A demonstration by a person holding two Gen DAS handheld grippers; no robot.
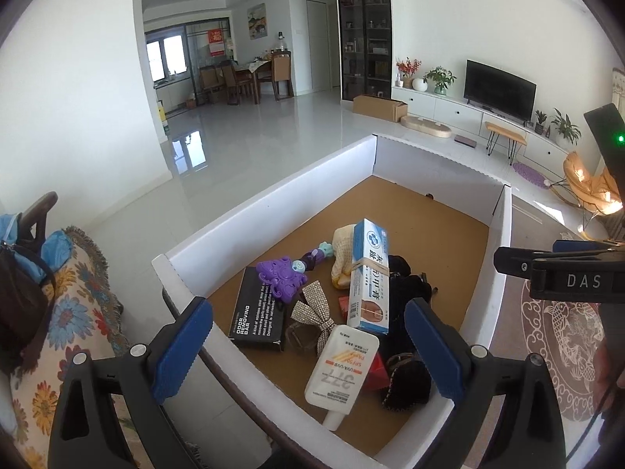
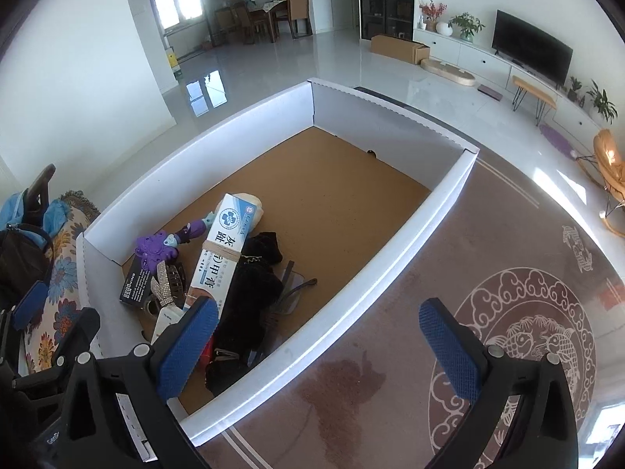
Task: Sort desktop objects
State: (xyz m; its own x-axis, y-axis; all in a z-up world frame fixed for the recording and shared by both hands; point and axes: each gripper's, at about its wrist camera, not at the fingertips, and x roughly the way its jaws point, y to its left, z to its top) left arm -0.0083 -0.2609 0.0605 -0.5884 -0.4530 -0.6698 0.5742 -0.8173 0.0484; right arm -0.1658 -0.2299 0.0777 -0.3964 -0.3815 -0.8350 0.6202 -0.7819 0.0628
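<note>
A white open box (image 1: 273, 203) with a brown floor holds a pile of small objects. In it lie a blue-and-white medicine carton (image 1: 369, 273) bound by a rubber band, a white sunscreen tube (image 1: 343, 367), a black soap box (image 1: 259, 312), a purple toy (image 1: 281, 279), a rhinestone bow (image 1: 312, 312) and black fabric (image 1: 406, 285). My left gripper (image 1: 308, 348) hangs open above the pile, pads touching nothing. My right gripper (image 2: 320, 348) is open over the box's near right wall (image 2: 351, 293), beside the carton (image 2: 222, 250) and black fabric (image 2: 250, 285), with nothing between its fingers.
The box sits on a brown patterned rug (image 2: 508, 273). A sofa with a floral throw (image 1: 66, 312) and a dark bag (image 1: 19, 301) stand at the left. The far half of the box floor (image 2: 332, 179) is bare. Beyond are white floor tiles, a TV unit and a cardboard carton.
</note>
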